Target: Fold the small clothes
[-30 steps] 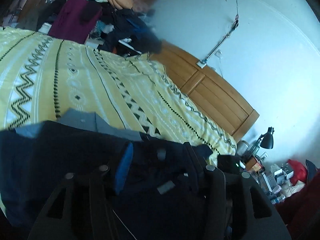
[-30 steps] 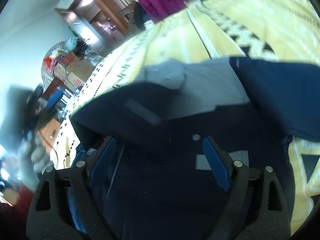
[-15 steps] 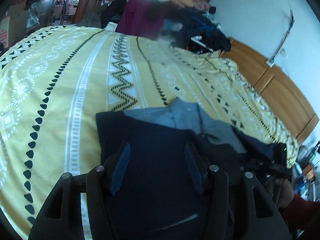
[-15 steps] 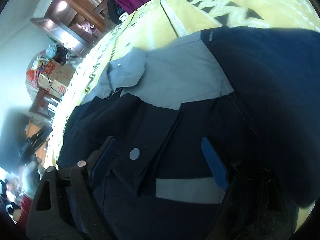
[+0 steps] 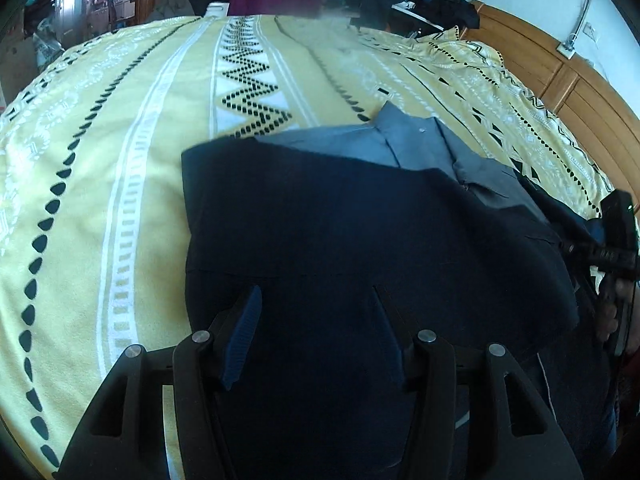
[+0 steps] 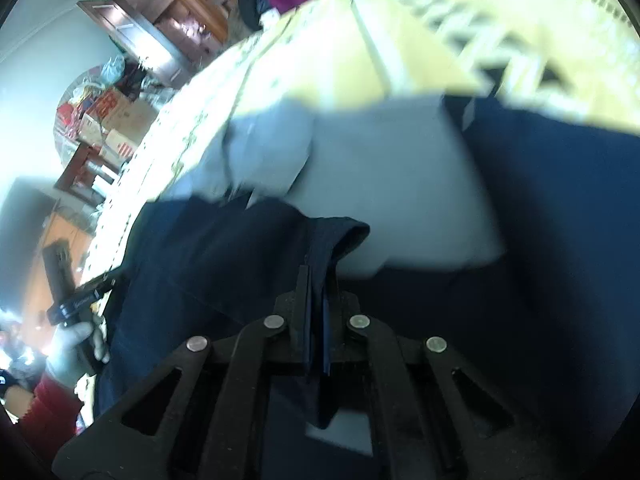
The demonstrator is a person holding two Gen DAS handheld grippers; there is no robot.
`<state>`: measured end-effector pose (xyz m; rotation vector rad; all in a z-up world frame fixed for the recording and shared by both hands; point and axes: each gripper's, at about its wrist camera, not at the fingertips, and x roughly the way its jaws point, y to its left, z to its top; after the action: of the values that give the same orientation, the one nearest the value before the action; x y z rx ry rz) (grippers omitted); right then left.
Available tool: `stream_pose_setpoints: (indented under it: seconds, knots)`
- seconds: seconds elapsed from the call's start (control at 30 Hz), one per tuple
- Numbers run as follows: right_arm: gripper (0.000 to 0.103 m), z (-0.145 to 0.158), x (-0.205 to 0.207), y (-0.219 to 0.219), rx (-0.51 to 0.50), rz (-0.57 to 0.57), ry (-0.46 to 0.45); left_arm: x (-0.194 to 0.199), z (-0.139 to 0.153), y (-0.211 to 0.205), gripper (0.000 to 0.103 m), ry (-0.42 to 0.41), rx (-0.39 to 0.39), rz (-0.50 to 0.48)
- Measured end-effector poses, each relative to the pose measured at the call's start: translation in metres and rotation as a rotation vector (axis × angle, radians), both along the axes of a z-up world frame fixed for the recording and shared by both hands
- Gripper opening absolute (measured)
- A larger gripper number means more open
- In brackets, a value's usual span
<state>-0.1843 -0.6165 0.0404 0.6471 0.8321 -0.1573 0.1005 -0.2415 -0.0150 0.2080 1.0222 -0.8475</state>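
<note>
My right tool (image 6: 318, 312) is pressed together, pinching a bunched ridge of the navy shirt (image 5: 360, 248); my left tool (image 5: 316, 328) is spread wide, pads hovering over the same shirt's flat dark panel, nothing between them. The shirt lies on the bed (image 5: 132, 140), centre to 3 o'clock in the left wrist view, its grey collar (image 5: 404, 140) pointing to 12

Step in hand, as I judge it: one side already looks folded in, and the right tool has taken hold of an edge to start the next fold. Next move calls for lifting that pinched fabric and carrying it across without dragging the layer under it; left tool probably needs to close on a matching edge or pin the cloth down

Materials: shirt is thin woven cloth, limp, creasing sharply at the pinch; the grey yoke and collar are lighter, with a small button. Bed cover is yellow, soft, with white bands and black zigzag dots. Right wrist view is motion-blurred, fine detail lost
</note>
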Motion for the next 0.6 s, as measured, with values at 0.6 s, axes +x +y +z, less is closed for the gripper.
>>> stream_pose_setpoints:
  seconds: [0.6]
  knots:
    - [0.0, -0.028, -0.026, -0.045, -0.05, -0.043, 0.055, -0.001, 0.038, 0.029, 0.064, -0.103, -0.138, 0.092]
